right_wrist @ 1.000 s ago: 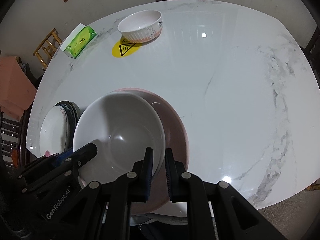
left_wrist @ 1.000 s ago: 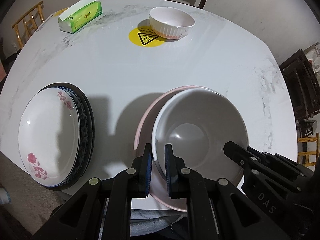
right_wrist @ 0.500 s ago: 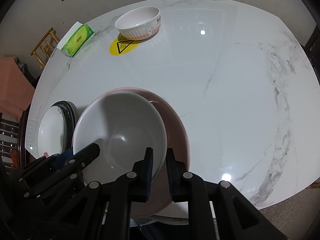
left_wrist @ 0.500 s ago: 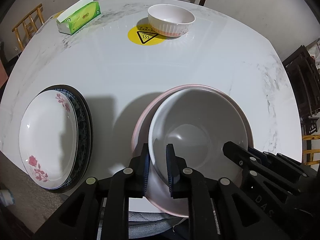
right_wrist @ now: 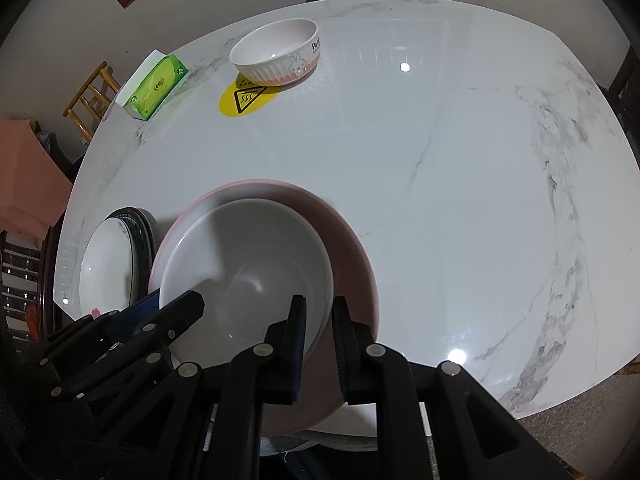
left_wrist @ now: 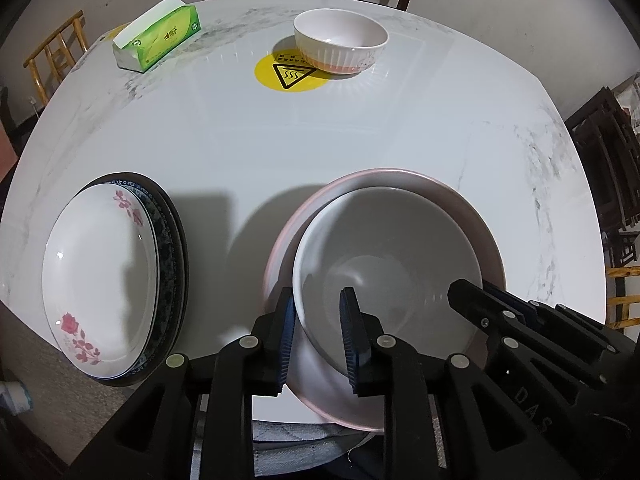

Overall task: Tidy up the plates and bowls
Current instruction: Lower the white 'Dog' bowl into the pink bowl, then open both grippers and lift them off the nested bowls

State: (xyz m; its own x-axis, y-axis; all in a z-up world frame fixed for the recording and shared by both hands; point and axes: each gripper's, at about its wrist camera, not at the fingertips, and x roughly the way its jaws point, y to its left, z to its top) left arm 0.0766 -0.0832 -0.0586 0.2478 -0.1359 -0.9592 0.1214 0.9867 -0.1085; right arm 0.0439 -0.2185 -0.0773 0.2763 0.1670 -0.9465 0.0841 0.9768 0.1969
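1. I take the pink bowl (left_wrist: pixel 476 216) as landmark; it rests on the marble table (left_wrist: pixel 360 132) at the near edge; the white bowl (left_wrist: pixel 384 264) sits nested inside it.
2. My left gripper (left_wrist: pixel 318 324) straddles the white bowl's near-left rim; its jaws have just been opening and now stand slightly spread, pads clear of the rim.
3. My right gripper (right_wrist: pixel 320 336) pinches the white bowl's near-right rim, jaws nearly together.
4. Left of the pink bowl: the floral plate (left_wrist: pixel 100 276) on a dark plate (left_wrist: pixel 172 248).
5. Beyond it: a ribbed bowl (left_wrist: pixel 340 44), a tissue pack (left_wrist: pixel 160 40).
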